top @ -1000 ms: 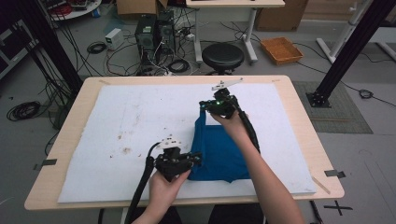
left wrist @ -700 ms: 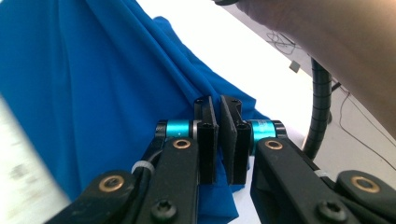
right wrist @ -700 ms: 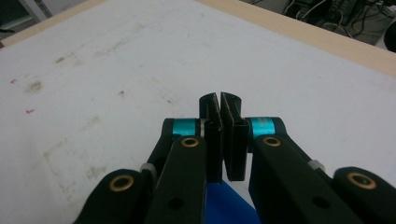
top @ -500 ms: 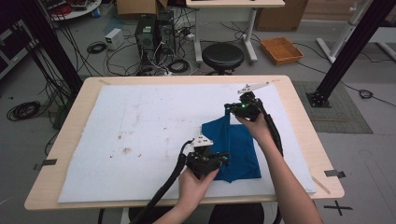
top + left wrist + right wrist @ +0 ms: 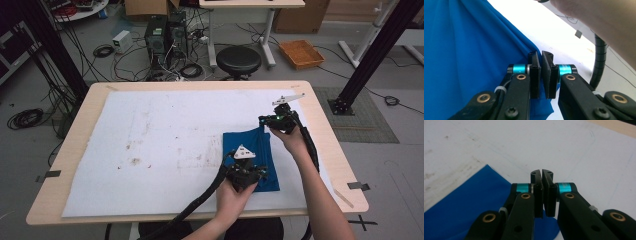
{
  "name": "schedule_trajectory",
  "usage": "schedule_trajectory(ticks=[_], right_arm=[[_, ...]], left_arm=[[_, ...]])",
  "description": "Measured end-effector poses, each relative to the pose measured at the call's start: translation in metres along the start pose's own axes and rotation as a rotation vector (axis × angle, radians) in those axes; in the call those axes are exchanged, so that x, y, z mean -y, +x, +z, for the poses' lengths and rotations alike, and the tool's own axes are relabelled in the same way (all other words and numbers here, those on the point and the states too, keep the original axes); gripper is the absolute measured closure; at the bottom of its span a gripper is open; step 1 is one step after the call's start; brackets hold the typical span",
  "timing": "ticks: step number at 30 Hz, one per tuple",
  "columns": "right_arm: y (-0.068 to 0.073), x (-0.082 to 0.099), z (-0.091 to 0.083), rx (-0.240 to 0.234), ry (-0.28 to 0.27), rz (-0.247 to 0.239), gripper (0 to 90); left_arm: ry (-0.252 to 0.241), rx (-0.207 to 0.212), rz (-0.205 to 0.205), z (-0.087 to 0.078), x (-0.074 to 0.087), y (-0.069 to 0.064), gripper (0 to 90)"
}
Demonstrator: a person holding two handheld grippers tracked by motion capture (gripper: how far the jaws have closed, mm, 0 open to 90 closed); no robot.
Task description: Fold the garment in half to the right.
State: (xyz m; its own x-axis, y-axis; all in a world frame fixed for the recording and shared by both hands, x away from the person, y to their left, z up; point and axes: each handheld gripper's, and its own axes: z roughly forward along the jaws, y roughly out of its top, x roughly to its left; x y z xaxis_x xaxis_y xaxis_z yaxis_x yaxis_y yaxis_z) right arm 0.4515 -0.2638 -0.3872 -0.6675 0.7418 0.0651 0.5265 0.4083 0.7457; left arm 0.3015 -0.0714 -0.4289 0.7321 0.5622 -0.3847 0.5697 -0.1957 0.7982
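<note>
Looking at a blue cloth (image 5: pixel 252 157) lying folded on the white mat (image 5: pixel 150 150), toward the table's (image 5: pixel 70 145) right side, nearer the front edge. Left gripper (image 5: pixel 246 176) pinching the cloth's front edge w/ jaws nearly together, fabric bunching up btwn them. Right gripper (image 5: pixel 274 122) clamping the far right corner, jaws pressed narrow, cloth tucked in underneath.

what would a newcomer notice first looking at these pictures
The bright blue cloth stands out, lying folded on the white mat toward the table's right side. A hand-held gripper is shut on each end of it: the left hand-held gripper pinches its near edge, the right hand-held gripper its far corner.
</note>
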Motion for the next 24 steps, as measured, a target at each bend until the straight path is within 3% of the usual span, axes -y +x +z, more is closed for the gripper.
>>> schedule_trajectory(ticks=[12,15,18,24], right_arm=[[-0.002,0.004,0.006,0.063,0.06,-0.045,88.3],[-0.002,0.004,0.007,0.077,0.072,-0.046,88.0],[-0.003,0.005,0.006,0.087,0.068,-0.04,83.8],[-0.006,0.006,-0.007,0.112,0.031,0.037,63.6]], left_arm=[[0.007,0.013,-0.003,0.016,-0.001,-0.003,84.6],[-0.006,0.047,-0.003,0.018,-0.002,-0.004,76.1],[-0.044,0.087,0.014,0.012,-0.004,-0.005,60.7],[-0.108,0.072,0.057,-0.019,-0.016,0.001,52.8]])
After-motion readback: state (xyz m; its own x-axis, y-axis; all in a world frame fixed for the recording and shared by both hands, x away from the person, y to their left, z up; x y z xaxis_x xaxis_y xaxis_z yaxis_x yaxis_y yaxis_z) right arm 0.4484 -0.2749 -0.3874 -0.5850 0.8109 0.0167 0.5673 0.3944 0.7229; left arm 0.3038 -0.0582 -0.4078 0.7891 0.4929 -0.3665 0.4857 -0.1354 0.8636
